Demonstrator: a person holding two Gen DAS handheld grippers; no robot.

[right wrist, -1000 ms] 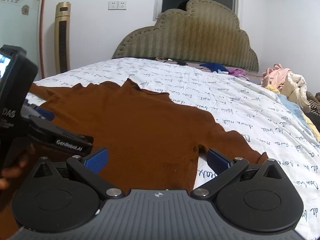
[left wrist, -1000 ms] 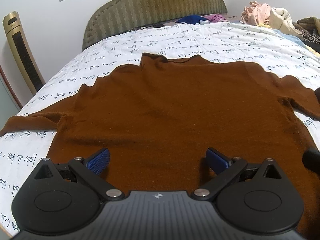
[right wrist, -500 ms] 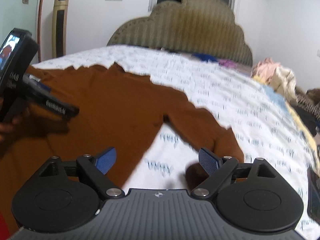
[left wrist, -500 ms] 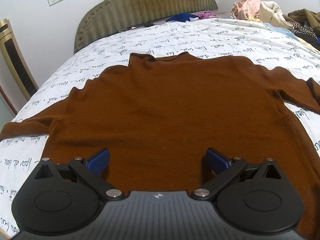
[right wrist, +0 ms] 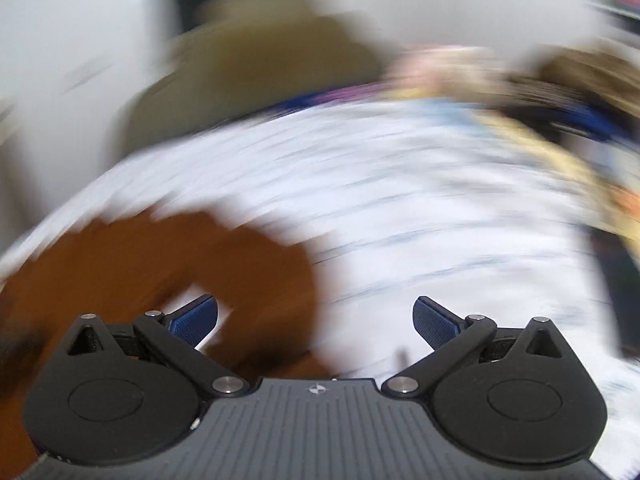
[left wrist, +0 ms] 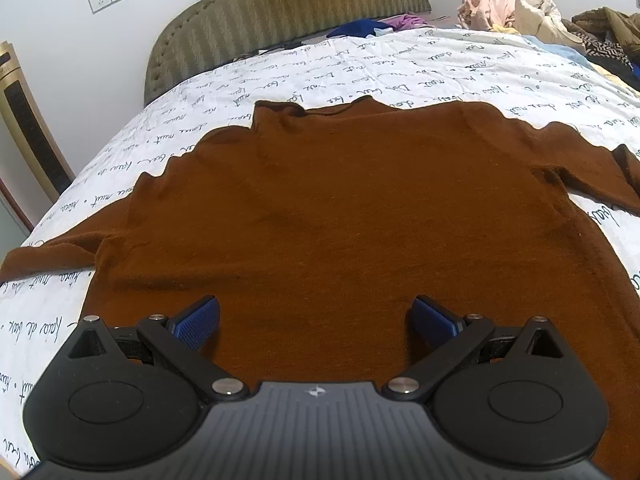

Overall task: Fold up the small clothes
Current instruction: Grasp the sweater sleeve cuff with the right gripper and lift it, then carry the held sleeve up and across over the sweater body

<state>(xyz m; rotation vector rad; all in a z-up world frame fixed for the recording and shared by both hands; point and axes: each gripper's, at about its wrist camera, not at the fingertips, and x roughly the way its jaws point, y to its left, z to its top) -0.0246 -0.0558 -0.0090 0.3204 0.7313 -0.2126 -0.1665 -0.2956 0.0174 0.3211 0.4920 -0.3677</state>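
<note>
Showing brown knit long-sleeved sweater [left wrist: 340, 208] flat ahead of left gripper [left wrist: 316, 320], jaws spread, empty; right gripper [right wrist: 316, 320] opening w/ sleeve blurred beneath, nothing pinched; risk: grabbing bedsheet [left wrist: 400, 68] too.

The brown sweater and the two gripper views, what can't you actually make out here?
- Right wrist view: motion blur smears the brown sweater, sheet and clothes pile; the right gripper is opening, nothing between its pads.
- Left wrist view: left gripper body hides the sweater's hem; both sleeve ends are cut off by the frame edges.
</note>
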